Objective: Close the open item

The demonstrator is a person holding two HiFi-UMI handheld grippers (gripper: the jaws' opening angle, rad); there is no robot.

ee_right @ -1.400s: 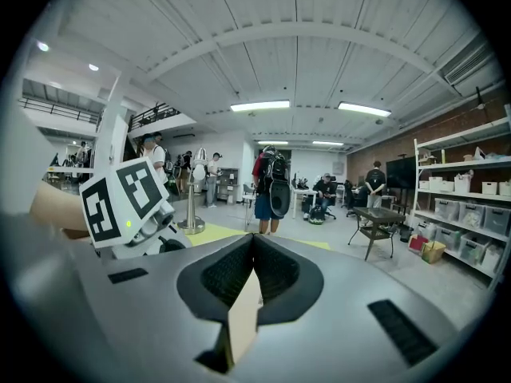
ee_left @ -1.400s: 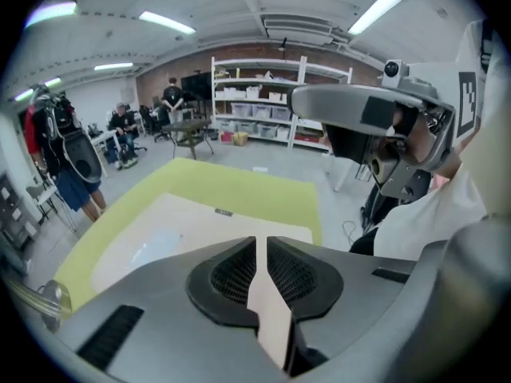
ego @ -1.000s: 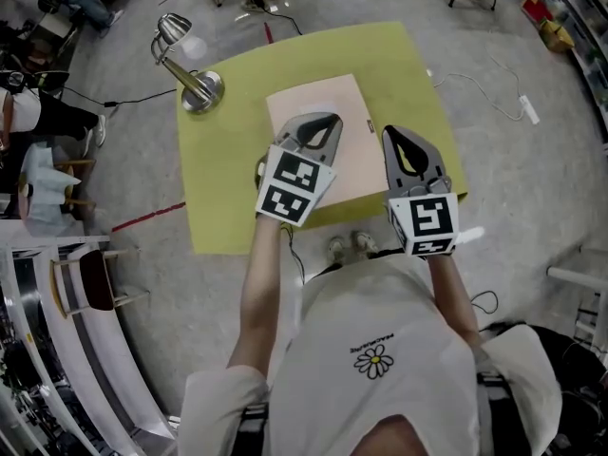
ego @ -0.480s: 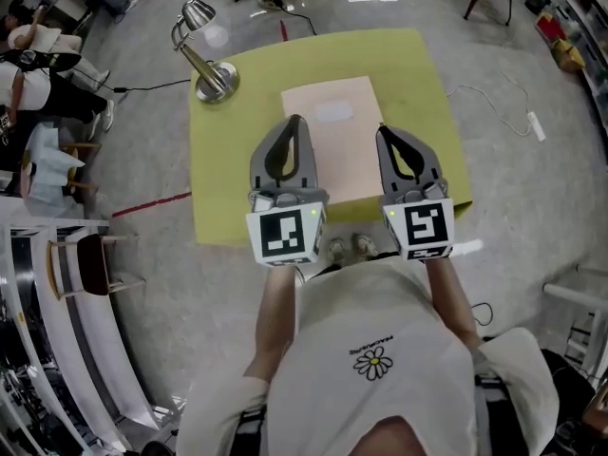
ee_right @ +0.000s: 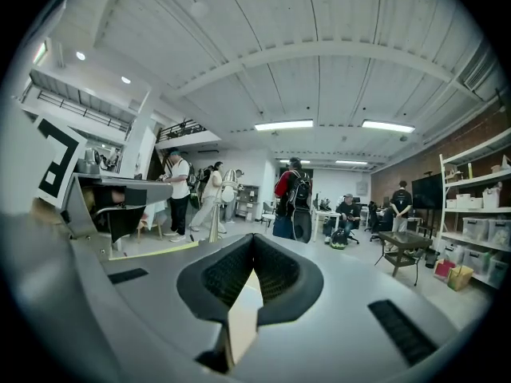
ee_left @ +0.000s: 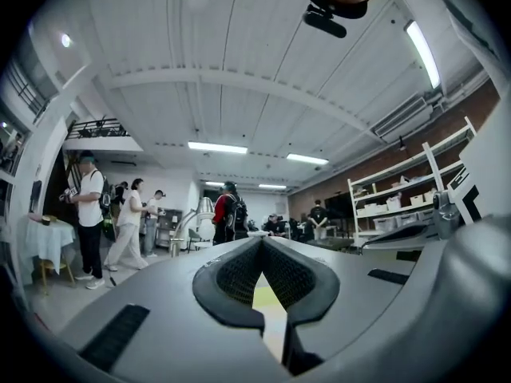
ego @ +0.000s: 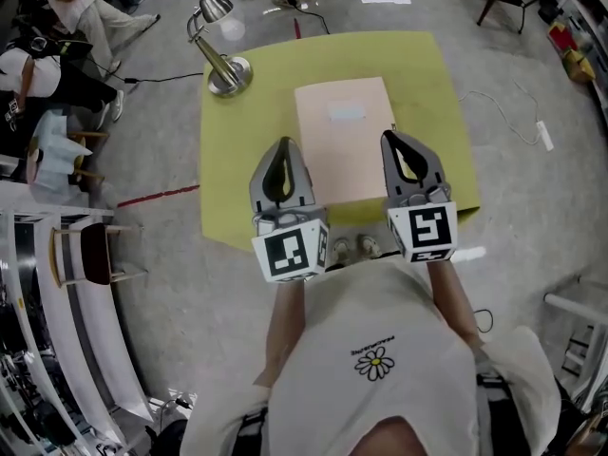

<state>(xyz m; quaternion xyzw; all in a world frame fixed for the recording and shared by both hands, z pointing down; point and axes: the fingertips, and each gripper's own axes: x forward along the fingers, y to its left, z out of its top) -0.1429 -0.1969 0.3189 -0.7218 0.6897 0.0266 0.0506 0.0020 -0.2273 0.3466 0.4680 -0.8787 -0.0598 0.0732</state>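
Left gripper (ego: 282,144): jaws pressed together with nothing between them. It was held about level at centre-left of the head view, tips over the table's near part, just left of the folder.
Right gripper (ego: 392,139): jaws also together and empty. It was level at centre-right, its tips at the folder's right edge in the picture.
Folder (ego: 344,141): beige, flat and closed, with a pale label near its far end. It lay mid-table, upper centre of the frame, its near end between the 2 grippers. Neither gripper held it.
Table (ego: 228,179): yellow, standing on a grey floor.
Lamp (ego: 228,72): silver, on the table's far left corner, upper left.
People (ee_left: 89,206): several stood in the room beyond, seen in both gripper views.
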